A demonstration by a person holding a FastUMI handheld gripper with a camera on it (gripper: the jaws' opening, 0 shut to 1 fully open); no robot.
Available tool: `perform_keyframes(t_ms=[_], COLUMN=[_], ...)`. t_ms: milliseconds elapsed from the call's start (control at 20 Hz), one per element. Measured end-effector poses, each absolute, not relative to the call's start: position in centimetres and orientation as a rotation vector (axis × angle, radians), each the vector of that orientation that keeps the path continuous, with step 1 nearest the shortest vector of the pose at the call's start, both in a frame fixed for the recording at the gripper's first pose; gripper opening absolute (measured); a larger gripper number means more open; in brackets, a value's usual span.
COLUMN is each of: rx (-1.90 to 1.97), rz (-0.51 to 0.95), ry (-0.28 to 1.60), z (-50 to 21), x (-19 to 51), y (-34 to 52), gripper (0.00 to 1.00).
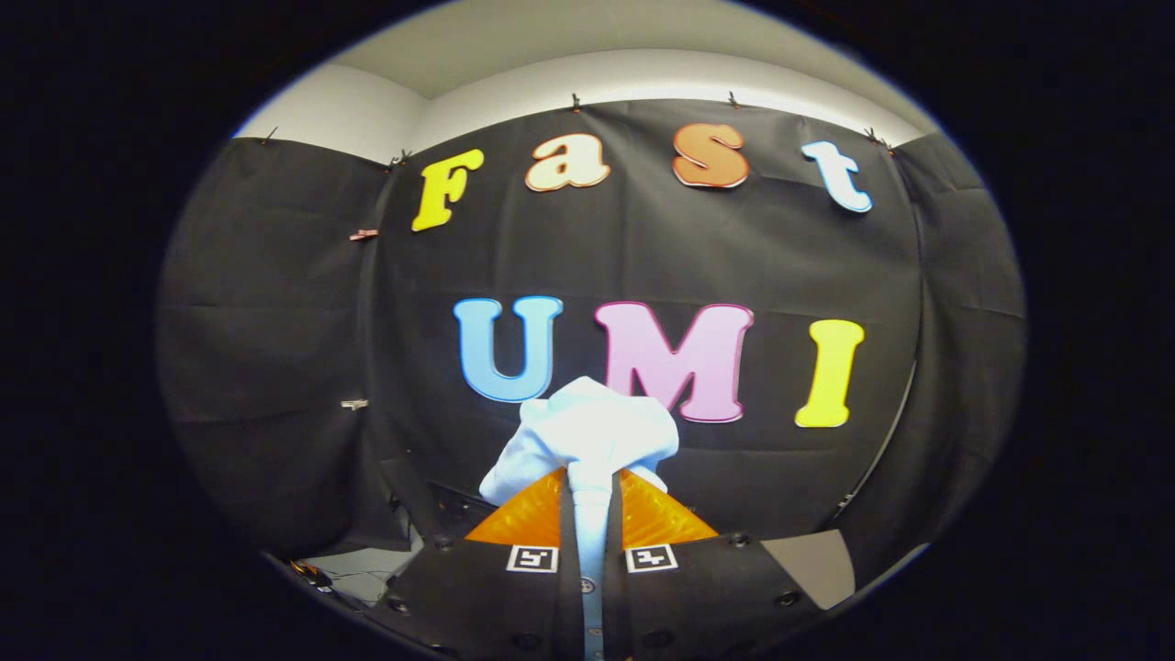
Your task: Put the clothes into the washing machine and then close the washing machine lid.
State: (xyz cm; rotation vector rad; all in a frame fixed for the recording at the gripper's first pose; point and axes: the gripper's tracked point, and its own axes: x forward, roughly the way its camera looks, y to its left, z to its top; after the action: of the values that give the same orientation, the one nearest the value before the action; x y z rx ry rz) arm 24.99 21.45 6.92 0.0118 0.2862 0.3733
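A white piece of clothing [587, 431] is pinched between my two fingers, bunched up just ahead of the tips and trailing down through the narrow gap between them. My gripper [589, 491] is shut on this cloth and held up, facing the booth's black cloth wall. Both fingers [528, 523] press on the fabric from either side.
The black cloth wall [275, 321] hangs straight ahead and wraps round both sides. A pale bit of surface [812, 565] lies low beside the right finger, and another pale patch [363, 565] with thin cables low beside the left finger.
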Motion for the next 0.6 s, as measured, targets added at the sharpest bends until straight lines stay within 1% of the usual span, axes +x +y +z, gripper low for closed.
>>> perform_keyframes(t_ms=[250,600], rx=[0.022,0.001], rz=[0.525,0.678], ry=[0.302,0.384], z=[3.8,-3.8], x=[25.1,25.0], y=[30.5,39.1], gripper=[0.12,0.12])
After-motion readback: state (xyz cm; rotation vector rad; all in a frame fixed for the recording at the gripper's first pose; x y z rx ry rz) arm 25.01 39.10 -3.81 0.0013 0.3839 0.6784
